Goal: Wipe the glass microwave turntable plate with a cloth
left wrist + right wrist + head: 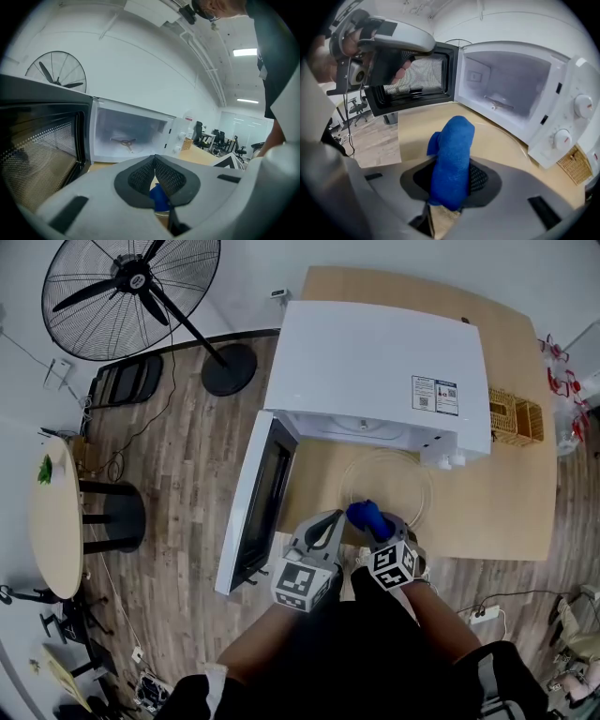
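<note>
A white microwave [375, 371] sits on a wooden bench [506, 493] with its door [258, 502] swung wide open past the bench's left edge. The cavity is empty apart from the turning ring on its floor. The glass plate [389, 479] lies flat on the bench just in front of the open cavity, between the microwave and the bench's front edge.

The right gripper [377, 525] is over the near rim of the plate. Its fingers are clamped on a blue cloth [366, 516], which sticks out beyond the fingertips as a bunched roll. Whether the cloth touches the glass cannot be told.

The left gripper [330, 519] is just beside the right one, by the plate's near left rim. In the left gripper view its fingers [140, 176] meet at the tips and hold nothing. The blue cloth shows only through the gap below them.

A small wicker basket [516, 416] stands near the bench's right edge, beside the microwave. On the floor beyond the bench's left edge stand a large black fan [131, 296] and a round table [52, 517].
</note>
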`<state>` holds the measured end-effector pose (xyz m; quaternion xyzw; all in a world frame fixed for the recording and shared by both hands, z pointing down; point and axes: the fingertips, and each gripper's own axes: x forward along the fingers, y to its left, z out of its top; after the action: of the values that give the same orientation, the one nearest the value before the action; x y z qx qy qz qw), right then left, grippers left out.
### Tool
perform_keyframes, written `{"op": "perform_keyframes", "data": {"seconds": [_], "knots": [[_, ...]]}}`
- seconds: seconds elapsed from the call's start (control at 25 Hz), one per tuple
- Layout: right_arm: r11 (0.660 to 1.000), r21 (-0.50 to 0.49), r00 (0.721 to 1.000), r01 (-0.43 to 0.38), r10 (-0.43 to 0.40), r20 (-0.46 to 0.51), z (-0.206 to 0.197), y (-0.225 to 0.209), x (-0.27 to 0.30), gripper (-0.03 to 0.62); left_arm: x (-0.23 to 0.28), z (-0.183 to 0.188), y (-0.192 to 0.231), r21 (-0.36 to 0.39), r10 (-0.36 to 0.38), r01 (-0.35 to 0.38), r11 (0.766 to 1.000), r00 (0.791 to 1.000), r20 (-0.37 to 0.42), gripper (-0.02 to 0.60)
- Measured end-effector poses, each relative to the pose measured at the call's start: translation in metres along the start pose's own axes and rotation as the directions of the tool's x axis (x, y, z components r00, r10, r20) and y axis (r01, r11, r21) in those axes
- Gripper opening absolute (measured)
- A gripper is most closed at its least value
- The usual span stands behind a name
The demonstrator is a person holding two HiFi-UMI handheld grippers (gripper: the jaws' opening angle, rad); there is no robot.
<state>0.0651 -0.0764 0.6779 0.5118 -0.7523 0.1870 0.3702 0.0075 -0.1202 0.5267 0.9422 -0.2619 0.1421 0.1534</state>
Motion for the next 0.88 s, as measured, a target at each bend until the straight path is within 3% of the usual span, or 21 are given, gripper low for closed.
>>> {"op": "perform_keyframes", "data": {"seconds": [0.2,0.56,0.88], "knots": [[0.993,0.062,0.994,0.104,-0.101,-0.045,-0.02,-0.032,-0.011,0.114,0.004,0.005,-0.005,0.002,-0.012,0.012,1.0,1.0,0.014,0.002],[0.946,0.134,0.953,0.295,-0.28,-0.119,-0.059,-0.102,-0.035,0.115,0.01,0.006,-0.017,0.003,-0.043,0.043,0.999,0.999,0.009,0.002],[0.913,0.156,0.92,0.378,-0.352,-0.17,-0.078,-0.144,-0.047,0.116,0.011,0.006,-0.021,0.013,-0.047,0.046,0.999,0.999,0.004,0.002]]}}
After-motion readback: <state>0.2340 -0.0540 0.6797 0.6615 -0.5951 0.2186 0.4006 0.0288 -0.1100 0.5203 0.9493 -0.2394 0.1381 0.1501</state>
